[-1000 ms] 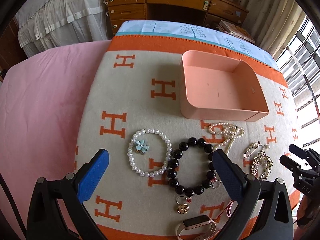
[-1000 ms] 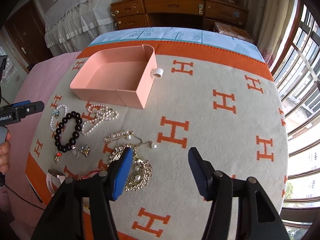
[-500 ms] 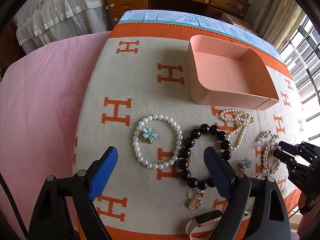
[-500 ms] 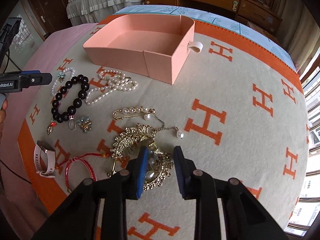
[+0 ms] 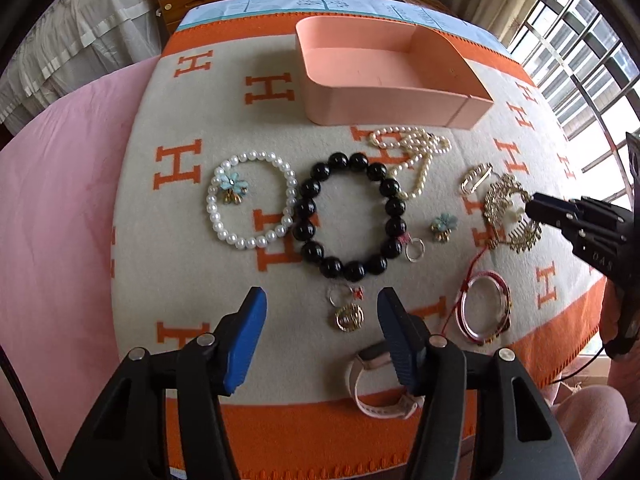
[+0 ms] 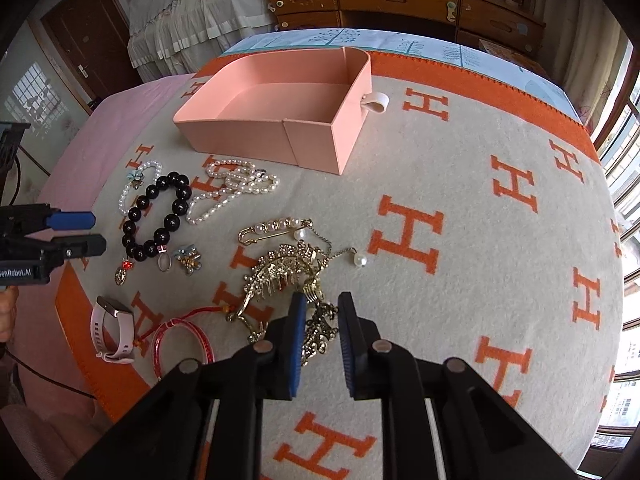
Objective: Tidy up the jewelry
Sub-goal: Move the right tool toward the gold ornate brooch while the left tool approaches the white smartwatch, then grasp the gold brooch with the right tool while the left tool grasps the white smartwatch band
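Observation:
A pink open box [image 5: 384, 80] [image 6: 280, 108] sits on the orange-H blanket. Jewelry lies in front of it: a white pearl bracelet [image 5: 252, 200], a black bead bracelet [image 5: 348, 216] [image 6: 154, 216], a pearl necklace [image 5: 412, 152] [image 6: 228, 192], a gold hair comb [image 5: 508, 216] [image 6: 280, 276], a red bangle [image 5: 484, 312] [image 6: 180, 344], a gold charm [image 5: 348, 312]. My right gripper [image 6: 320, 312] is shut on the gold hair comb's near end. My left gripper [image 5: 320, 320] is open above the gold charm, touching nothing.
A pink watch [image 5: 380, 384] [image 6: 112, 332] lies near the blanket's front edge. A pearl safety pin [image 6: 276, 228] and a blue flower earring [image 5: 442, 226] lie among the jewelry. A wooden dresser [image 6: 400, 0] stands behind; windows [image 5: 580, 60] are on the right.
My right gripper has closed from wide open onto the gold comb. My left gripper has moved nearer and to the right, and its jaws have narrowed over the gold charm.

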Action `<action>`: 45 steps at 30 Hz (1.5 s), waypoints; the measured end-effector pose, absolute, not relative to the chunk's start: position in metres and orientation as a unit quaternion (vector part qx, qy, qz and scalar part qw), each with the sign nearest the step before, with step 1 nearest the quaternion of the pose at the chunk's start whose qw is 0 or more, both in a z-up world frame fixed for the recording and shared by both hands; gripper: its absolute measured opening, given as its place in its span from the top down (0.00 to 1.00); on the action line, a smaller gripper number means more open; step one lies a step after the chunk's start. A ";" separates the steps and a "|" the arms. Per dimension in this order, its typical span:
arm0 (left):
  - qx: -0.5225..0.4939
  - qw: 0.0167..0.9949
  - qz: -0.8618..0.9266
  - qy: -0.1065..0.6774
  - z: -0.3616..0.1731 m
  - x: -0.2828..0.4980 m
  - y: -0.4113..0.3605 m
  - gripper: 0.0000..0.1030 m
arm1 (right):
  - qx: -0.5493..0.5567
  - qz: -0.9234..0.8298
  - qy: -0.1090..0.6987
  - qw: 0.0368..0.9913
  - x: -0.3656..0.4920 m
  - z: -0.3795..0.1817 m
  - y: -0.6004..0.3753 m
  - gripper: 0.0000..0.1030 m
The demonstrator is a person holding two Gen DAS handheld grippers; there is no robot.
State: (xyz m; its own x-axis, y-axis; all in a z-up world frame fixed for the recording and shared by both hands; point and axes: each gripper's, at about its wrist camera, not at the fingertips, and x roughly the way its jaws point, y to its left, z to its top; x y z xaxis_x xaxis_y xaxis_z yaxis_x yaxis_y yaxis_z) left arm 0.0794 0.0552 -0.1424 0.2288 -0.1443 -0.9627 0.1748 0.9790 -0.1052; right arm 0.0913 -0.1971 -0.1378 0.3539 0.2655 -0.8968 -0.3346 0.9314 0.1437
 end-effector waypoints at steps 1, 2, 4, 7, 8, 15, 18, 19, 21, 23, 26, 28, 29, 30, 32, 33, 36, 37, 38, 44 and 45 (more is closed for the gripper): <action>0.016 0.783 -0.102 0.614 -0.143 0.073 0.055 0.45 | -0.027 0.182 0.535 0.824 0.090 -0.135 -0.198 0.86; 0.021 0.782 -0.102 0.614 -0.144 0.067 0.055 0.45 | -0.024 0.181 0.532 0.827 0.088 -0.133 -0.199 0.87; 0.028 0.780 -0.104 0.617 -0.149 0.056 0.053 0.45 | -0.019 0.181 0.527 0.830 0.083 -0.129 -0.199 0.87; 0.036 0.776 -0.111 0.620 -0.154 0.042 0.051 0.45 | -0.019 0.181 0.523 0.832 0.079 -0.126 -0.197 0.88; 0.041 0.775 -0.112 0.620 -0.155 0.039 0.049 0.45 | -0.017 0.182 0.523 0.833 0.078 -0.125 -0.197 0.88; 0.050 0.772 -0.130 0.621 -0.154 0.022 0.038 0.45 | -0.007 0.177 0.521 0.835 0.066 -0.124 -0.199 0.89; 0.049 0.774 -0.140 0.616 -0.148 0.010 0.032 0.45 | -0.006 0.173 0.524 0.834 0.061 -0.128 -0.201 0.89; 0.051 0.775 -0.146 0.612 -0.145 0.006 0.028 0.45 | -0.005 0.171 0.526 0.833 0.061 -0.130 -0.202 0.89; 0.061 0.780 -0.161 0.602 -0.137 -0.001 0.019 0.45 | 0.001 0.169 0.530 0.831 0.059 -0.135 -0.204 0.89; 0.077 0.782 -0.175 0.594 -0.133 -0.005 0.008 0.45 | 0.007 0.169 0.534 0.829 0.059 -0.138 -0.207 0.89; 0.100 0.772 -0.191 0.599 -0.138 -0.009 -0.005 0.45 | 0.004 0.170 0.537 0.826 0.058 -0.142 -0.207 0.89; 0.114 0.761 -0.197 0.607 -0.144 -0.008 -0.008 0.46 | 0.005 0.172 0.537 0.826 0.057 -0.142 -0.208 0.88; 0.120 0.757 -0.198 0.611 -0.147 -0.008 -0.010 0.46 | 0.006 0.174 0.538 0.825 0.057 -0.143 -0.209 0.88; 0.125 0.751 -0.200 0.617 -0.151 -0.007 -0.013 0.51 | 0.010 0.175 0.539 0.824 0.057 -0.143 -0.210 0.88; 0.128 0.739 -0.202 0.629 -0.160 -0.004 -0.014 0.64 | 0.019 0.175 0.544 0.820 0.058 -0.145 -0.213 0.88; 0.129 0.736 -0.201 0.633 -0.163 -0.002 -0.015 0.67 | 0.021 0.171 0.546 0.820 0.059 -0.146 -0.215 0.88; 0.127 0.731 -0.199 0.640 -0.169 0.002 -0.017 0.79 | 0.042 0.168 0.549 0.817 0.060 -0.148 -0.224 0.88; 0.125 0.731 -0.200 0.641 -0.169 0.002 -0.017 0.82 | 0.050 0.168 0.550 0.817 0.061 -0.149 -0.227 0.88; 0.123 0.731 -0.202 0.640 -0.170 0.003 -0.016 0.82 | 0.057 0.167 0.550 0.816 0.061 -0.149 -0.229 0.87; 0.123 0.732 -0.198 0.640 -0.170 0.002 -0.022 0.84 | 0.060 0.166 0.552 0.815 0.063 -0.151 -0.228 0.84; 0.122 0.732 -0.198 0.641 -0.170 0.002 -0.023 0.84 | 0.059 0.168 0.553 0.814 0.063 -0.150 -0.227 0.84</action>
